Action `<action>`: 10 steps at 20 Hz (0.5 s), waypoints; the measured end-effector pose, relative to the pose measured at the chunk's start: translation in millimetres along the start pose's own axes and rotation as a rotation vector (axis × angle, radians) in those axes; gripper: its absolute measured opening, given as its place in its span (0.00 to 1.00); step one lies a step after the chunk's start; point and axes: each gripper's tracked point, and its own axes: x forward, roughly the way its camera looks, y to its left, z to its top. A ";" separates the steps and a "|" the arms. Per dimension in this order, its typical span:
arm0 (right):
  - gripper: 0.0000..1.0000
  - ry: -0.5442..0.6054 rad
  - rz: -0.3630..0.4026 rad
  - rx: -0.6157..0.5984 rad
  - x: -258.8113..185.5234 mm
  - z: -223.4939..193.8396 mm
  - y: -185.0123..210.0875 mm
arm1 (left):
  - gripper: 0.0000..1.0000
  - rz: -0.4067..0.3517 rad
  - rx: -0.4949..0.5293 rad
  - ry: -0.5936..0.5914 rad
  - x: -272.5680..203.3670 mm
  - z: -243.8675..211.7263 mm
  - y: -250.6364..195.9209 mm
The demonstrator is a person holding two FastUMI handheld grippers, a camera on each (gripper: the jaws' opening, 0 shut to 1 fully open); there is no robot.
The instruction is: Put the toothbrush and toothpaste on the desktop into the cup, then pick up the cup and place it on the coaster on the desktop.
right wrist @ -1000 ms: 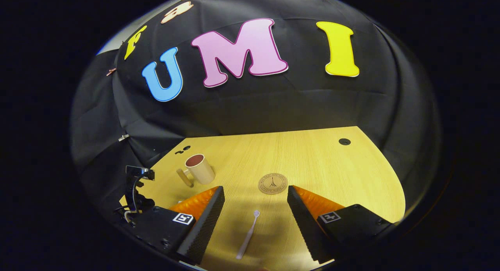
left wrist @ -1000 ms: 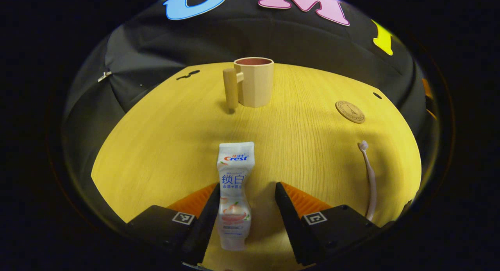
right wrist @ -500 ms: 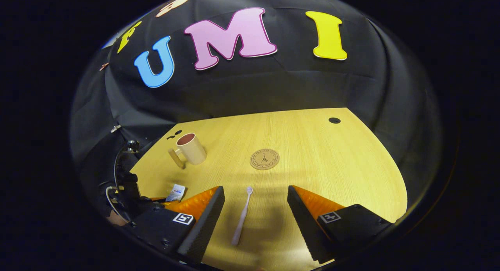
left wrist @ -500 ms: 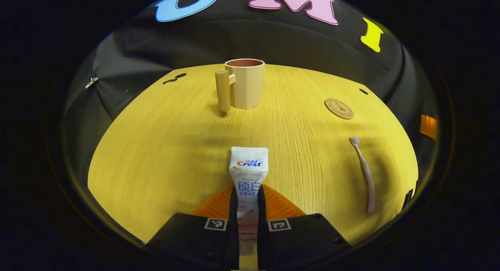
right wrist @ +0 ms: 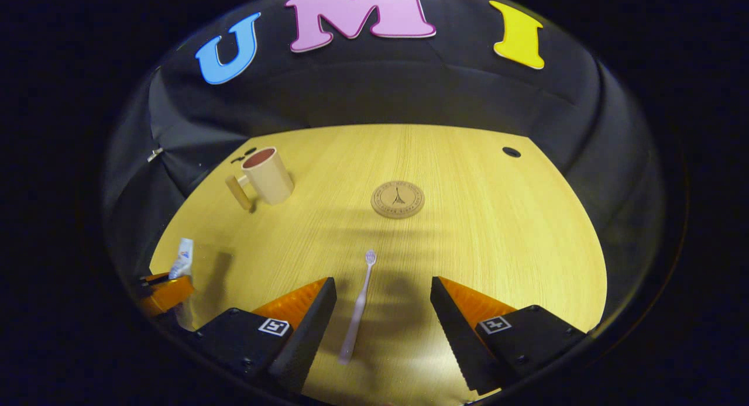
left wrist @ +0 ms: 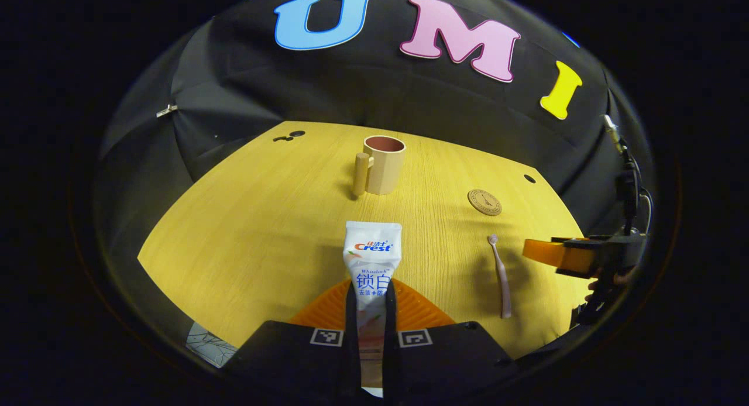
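Your left gripper [left wrist: 371,330] has its 2 fingers clamped on the lower part of the toothpaste [left wrist: 372,260], and the tube's flat crimped end juts forward past the fingertips, over the wooden surface [left wrist: 246,230]. In the right gripper view that same tube [right wrist: 182,258] stands up from the left gripper [right wrist: 164,292] near the surface's left edge; it looks lifted clear of the wood, though the fisheye makes that hard to judge. Ahead of the tube in the left gripper view, the cup [left wrist: 381,164] stands upright with its handle [left wrist: 361,173] to the left. The round coaster [left wrist: 484,202] lies flat to the right of the cup, well apart from it. The toothbrush [left wrist: 500,274] lies flat on the surface nearer than the coaster, its bristle end pointing toward the coaster. Your right gripper [right wrist: 383,327] has its 2 fingers wide apart, holding nothing, and the toothbrush [right wrist: 357,306] lies between them, handle closer to the left finger. Beyond it sit the coaster [right wrist: 398,199] and, farther left, the cup [right wrist: 266,175].
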 end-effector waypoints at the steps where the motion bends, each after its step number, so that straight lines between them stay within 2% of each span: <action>1: 1.00 0.042 0.000 -0.001 7.0 -9.4 4.8 | 0.19 0.006 0.004 0.007 -11.9 -6.8 0.6; 4: 1.00 0.109 -0.035 -0.020 23.2 -26.5 7.0 | 0.19 0.000 -0.033 0.015 -28.8 -14.5 -0.2; 5: 1.00 0.132 -0.044 -0.013 26.0 -31.9 8.6 | 0.24 -0.001 -0.046 0.017 -31.8 -16.1 0.6; 6: 1.00 0.159 -0.055 -0.003 30.5 -37.9 9.1 | 0.20 0.005 -0.052 0.024 -34.2 -20.3 3.2; 9: 0.99 0.222 -0.083 -0.012 37.4 -54.6 9.8 | 0.20 0.021 -0.058 0.040 -32.5 -23.9 10.4; 10: 0.99 0.208 -0.085 -0.008 36.2 -51.5 11.3 | 0.20 0.022 -0.059 0.039 -33.2 -23.2 13.1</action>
